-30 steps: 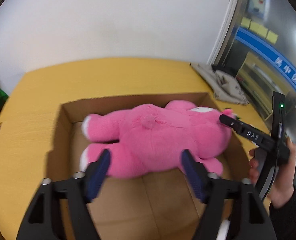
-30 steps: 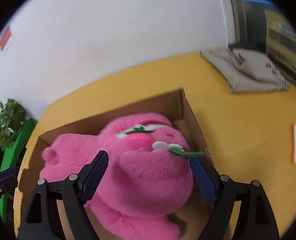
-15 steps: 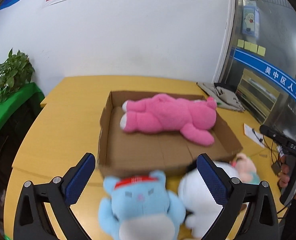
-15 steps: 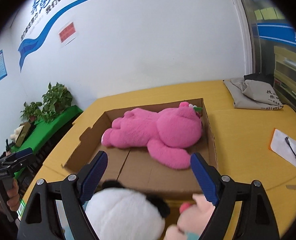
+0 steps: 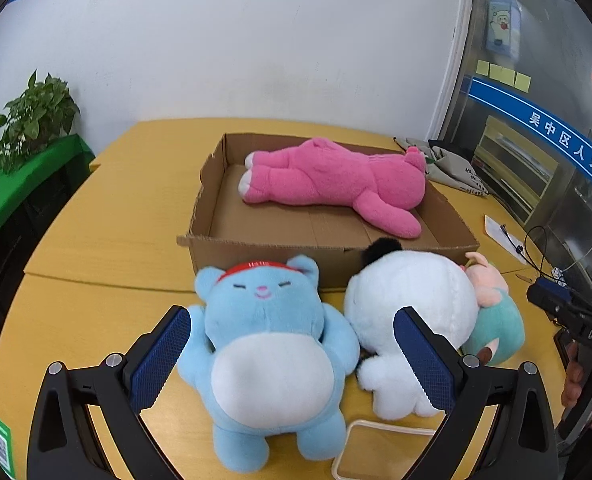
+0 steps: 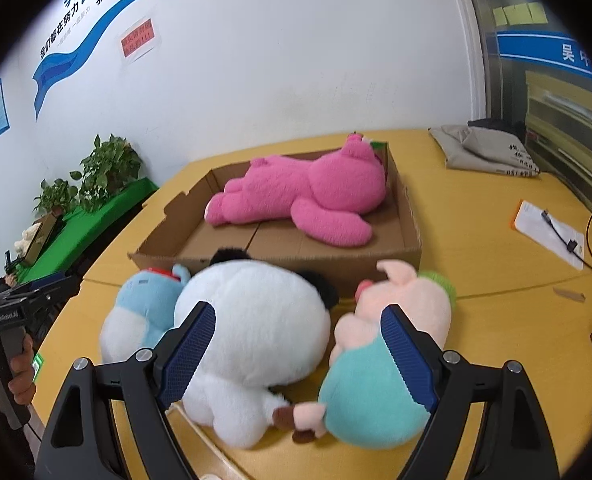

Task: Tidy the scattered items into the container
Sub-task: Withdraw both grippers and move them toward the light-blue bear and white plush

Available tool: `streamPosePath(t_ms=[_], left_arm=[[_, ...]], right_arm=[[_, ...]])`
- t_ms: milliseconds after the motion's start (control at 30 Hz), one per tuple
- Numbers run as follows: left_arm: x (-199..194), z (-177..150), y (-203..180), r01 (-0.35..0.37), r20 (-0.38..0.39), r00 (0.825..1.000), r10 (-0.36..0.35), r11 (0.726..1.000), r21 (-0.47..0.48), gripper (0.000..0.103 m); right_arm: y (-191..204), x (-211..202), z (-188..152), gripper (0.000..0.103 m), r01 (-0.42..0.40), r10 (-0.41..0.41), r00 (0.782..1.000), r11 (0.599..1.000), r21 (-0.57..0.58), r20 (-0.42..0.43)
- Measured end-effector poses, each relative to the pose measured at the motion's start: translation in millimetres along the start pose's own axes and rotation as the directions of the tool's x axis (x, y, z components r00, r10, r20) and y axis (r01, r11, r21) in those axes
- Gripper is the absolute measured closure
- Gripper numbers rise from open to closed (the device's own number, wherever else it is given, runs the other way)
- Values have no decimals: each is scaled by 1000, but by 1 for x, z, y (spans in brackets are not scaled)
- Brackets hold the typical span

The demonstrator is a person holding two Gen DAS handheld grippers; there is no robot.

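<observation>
A pink plush bear [image 5: 335,184] lies on its side in the shallow cardboard box [image 5: 212,196] at the table's middle; it also shows in the right wrist view [image 6: 307,192], in the box [image 6: 409,220]. In front of the box lie a blue plush bear [image 5: 268,356] [image 6: 144,312], a white panda plush [image 5: 411,304] [image 6: 252,332] and a pink pig plush in teal [image 5: 491,312] [image 6: 375,364]. My left gripper [image 5: 292,356] is open and empty above the blue bear. My right gripper [image 6: 296,352] is open and empty over the panda and pig.
A grey cloth bag [image 6: 483,148] lies at the table's far right. A white paper with a cable [image 6: 551,232] lies right of the box. A clear plastic lid [image 5: 379,452] lies near the front edge. Potted plants on a green ledge [image 5: 36,120] stand left.
Both grippers have let go of the pink bear, which now lies in the box, and have drawn back and up toward the table's front, bringing the three loose plush toys into view.
</observation>
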State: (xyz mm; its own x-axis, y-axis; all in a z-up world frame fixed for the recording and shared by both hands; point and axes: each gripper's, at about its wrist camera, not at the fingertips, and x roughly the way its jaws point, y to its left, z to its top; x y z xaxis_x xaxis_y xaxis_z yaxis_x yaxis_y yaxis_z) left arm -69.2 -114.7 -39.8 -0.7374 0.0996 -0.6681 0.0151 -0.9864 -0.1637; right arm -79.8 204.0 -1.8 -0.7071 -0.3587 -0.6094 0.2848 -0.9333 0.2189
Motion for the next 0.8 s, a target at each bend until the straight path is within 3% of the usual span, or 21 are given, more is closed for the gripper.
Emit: streamPosePath(t_ms=[467,800], left_arm=[[29,-14,-9,21,-65,998,-20,1000,11,0],[39,-25,11,16,-101,995,-18,1000,-24,0]], right_arm=[[2,22,-27,18,-38,39,996,999,10,-78],[20,37,-37,18,-104,102,987,995,-10,-125]])
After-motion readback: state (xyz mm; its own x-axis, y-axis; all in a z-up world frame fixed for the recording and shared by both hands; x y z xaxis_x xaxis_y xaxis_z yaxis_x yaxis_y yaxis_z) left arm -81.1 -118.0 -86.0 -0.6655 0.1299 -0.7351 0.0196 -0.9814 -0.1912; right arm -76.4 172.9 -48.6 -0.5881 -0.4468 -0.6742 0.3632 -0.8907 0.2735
